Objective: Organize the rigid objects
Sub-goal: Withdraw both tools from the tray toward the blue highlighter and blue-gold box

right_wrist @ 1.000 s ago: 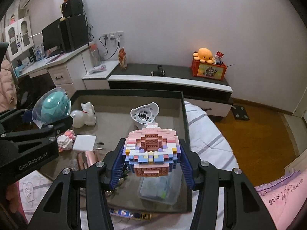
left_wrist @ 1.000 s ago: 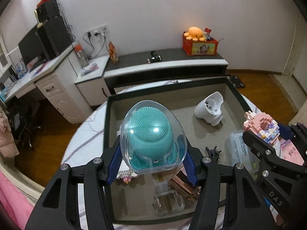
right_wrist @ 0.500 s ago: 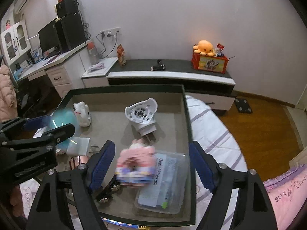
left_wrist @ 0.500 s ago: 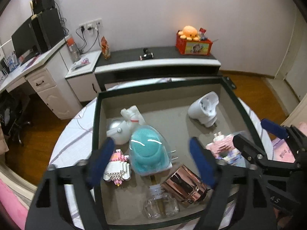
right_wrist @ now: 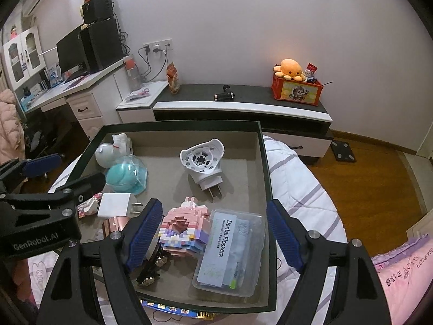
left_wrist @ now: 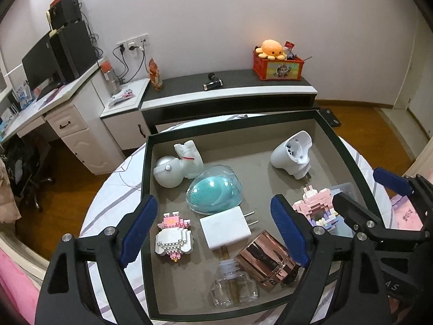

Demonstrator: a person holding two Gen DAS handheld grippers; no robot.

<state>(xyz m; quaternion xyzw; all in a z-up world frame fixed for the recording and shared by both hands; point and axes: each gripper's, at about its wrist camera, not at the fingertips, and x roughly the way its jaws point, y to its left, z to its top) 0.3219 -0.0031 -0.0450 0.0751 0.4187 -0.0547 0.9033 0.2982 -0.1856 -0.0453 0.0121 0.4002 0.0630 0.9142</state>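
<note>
A dark-rimmed tray (left_wrist: 145, 178) (right_wrist: 263, 162) holds the objects. The teal brush in a clear dome (left_wrist: 213, 193) (right_wrist: 127, 174) lies in the tray beside a white rabbit figure (left_wrist: 178, 163). The pink brick model (right_wrist: 185, 228) (left_wrist: 315, 208) lies against the Dental Flossers box (right_wrist: 232, 252). My left gripper (left_wrist: 213, 230) is open and empty above the white charger (left_wrist: 226, 227). My right gripper (right_wrist: 213, 235) is open and empty above the pink brick model.
Also in the tray are a white plug-in device (left_wrist: 293, 154), a small pink-white brick figure (left_wrist: 174, 237), a rose-gold can (left_wrist: 266, 260), a glass bottle (left_wrist: 234, 291) and a dark clip (right_wrist: 151, 266). A low cabinet (left_wrist: 230, 94) and a desk (left_wrist: 40, 103) stand behind.
Both grippers opened and let go. The teal brush dropped from the left gripper into the tray, and the pink brick model dropped from the right one beside the flosser box.
</note>
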